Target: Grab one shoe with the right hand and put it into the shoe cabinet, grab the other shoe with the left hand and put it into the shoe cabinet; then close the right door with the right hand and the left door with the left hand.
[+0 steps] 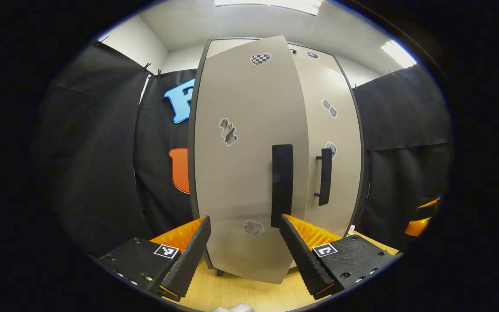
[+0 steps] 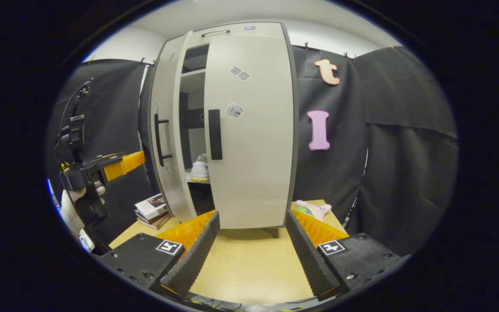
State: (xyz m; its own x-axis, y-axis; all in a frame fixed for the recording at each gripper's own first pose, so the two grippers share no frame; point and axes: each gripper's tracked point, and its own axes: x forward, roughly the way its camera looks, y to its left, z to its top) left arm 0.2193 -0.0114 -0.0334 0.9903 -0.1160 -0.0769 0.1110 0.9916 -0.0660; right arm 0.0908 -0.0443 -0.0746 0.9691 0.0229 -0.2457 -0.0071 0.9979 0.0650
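**Shoes shelved, doors not yet shut**

A white shoe [image 2: 199,168] sits on a shelf inside the cabinet [image 2: 228,30], seen through the gap between the doors; whether the second shoe lies beside it I cannot tell. The loading step looks finished, so closing is what remains. The right door [image 2: 251,130] appears nearly closed, the left door [image 1: 241,151] stands ajar. Both are pale grey with dark upright handles and small stickers. The left claw [image 1: 245,247] is released, empty, close before the left door. The right claw [image 2: 251,247] is released, empty, above the tabletop [image 2: 249,264].
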